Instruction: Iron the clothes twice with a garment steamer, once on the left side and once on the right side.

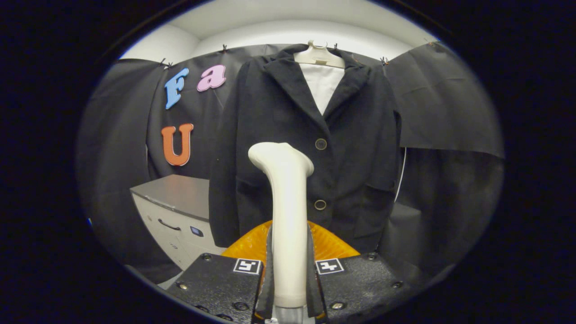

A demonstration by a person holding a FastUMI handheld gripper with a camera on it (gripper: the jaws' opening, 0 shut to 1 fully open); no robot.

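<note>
1. The gripper points forward and level, its 2 fingers clamped on either side of the handle of the garment steamer, both pressing on it.
2. The steamer stands upright between the fingers, its white handle rising straight up and its head bent over to the left at the top. An orange, ribbed part of it shows low down behind the handle, just beyond the fingers.
3. The steamer's head sits in front of the jacket, over its middle and slightly to the left of the button line; whether it touches the cloth cannot be told.
4. The jacket is dark, buttoned with 2 buttons in view, and hangs straight on a white hanger at the top of the booth wall. A white lining or shirt shows in the open collar.
5. To the left of the jacket and lower down stands a grey cabinet with a flat top and a drawer handle on its front.
6. Black cloth covers the walls behind and beside the jacket, pinned up with clips, and a white ceiling shows above it.
</note>
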